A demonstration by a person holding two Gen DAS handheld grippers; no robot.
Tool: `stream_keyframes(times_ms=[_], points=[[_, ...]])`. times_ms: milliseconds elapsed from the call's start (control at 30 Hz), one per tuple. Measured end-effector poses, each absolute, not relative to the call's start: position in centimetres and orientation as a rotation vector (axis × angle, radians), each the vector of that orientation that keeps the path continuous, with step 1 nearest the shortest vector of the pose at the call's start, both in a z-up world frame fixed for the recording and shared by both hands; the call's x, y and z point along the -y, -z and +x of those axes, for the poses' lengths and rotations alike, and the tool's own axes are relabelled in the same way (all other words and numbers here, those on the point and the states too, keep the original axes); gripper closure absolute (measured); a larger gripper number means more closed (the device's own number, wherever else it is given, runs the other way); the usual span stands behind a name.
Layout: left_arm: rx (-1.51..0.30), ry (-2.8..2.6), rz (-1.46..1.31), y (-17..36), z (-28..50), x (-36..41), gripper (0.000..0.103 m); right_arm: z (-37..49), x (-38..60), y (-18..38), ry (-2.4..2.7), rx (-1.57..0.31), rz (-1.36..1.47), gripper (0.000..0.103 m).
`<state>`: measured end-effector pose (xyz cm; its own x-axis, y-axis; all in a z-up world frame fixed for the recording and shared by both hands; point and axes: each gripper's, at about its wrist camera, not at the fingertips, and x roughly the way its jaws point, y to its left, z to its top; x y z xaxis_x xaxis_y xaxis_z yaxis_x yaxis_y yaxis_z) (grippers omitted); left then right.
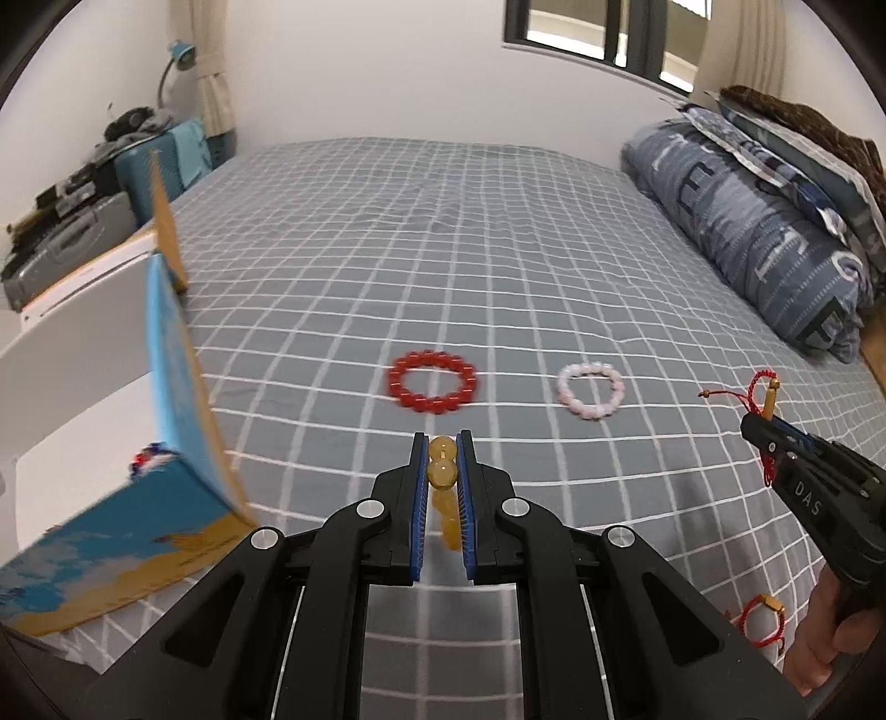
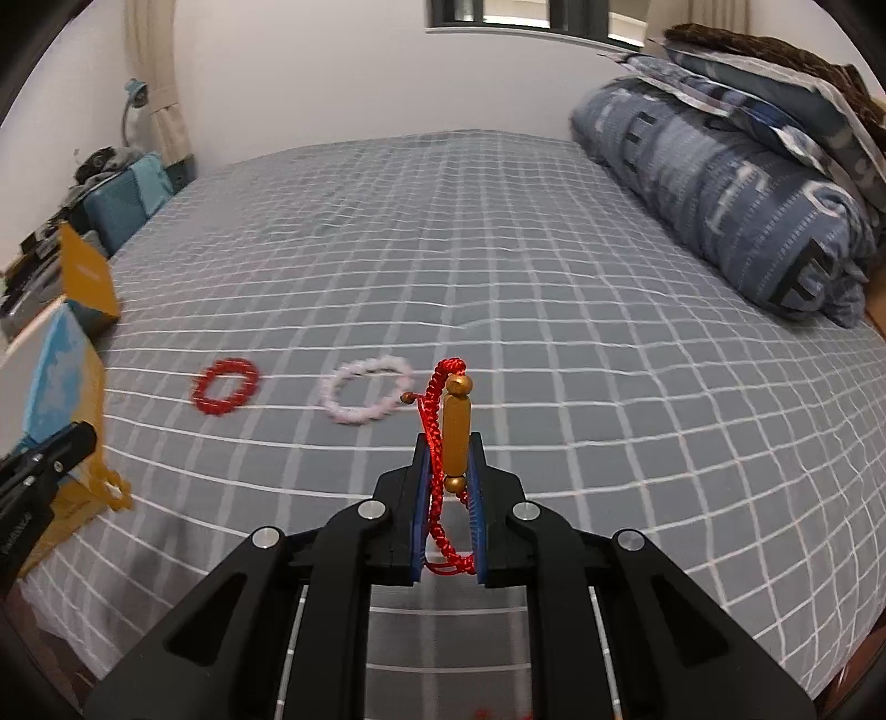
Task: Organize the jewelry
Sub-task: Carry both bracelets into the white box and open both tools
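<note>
My left gripper is shut on a yellow bead bracelet, held above the checked bed sheet. My right gripper is shut on a red cord bracelet with a gold tube charm; the same gripper shows at the right edge of the left wrist view. A red bead bracelet and a pink bead bracelet lie flat on the sheet ahead. Another red cord bracelet lies on the sheet near the person's hand. An open blue-and-tan cardboard box stands at the left.
A folded blue quilt and pillows are piled along the bed's right side. A white bedside surface and cluttered luggage lie beyond the left edge. The wall and a window are at the far end.
</note>
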<state>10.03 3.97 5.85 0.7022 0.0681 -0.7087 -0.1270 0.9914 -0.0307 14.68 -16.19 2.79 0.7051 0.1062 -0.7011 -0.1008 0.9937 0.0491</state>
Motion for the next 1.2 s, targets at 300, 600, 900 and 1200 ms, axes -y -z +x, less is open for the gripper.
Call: stream_keyframes(times_ms=[300, 600, 900, 1200], points=[[-0.780, -0.220, -0.142, -9.1, 7.0, -12.8, 0.094, 15.0, 6.1, -6.8, -0.267, -0.746, -0.053, 0.091], [-0.747, -0.403, -0.235, -12.0, 2.4, -24.2, 0.094, 13.8, -6.9, -9.7, -0.437, -0.722, -0.127, 0.091], [-0.774, -0.552, -0.329, -10.7, -2.3, -33.0, 0.094, 10.6, -19.5, -9.1, -0.614, -0.733, -0.233, 0.091], [-0.871, -0.608, -0.408, -7.9, -4.1, -37.8, 0.094, 8.7, -27.0, -5.9, -0.681, -0.830, -0.356, 0.091]])
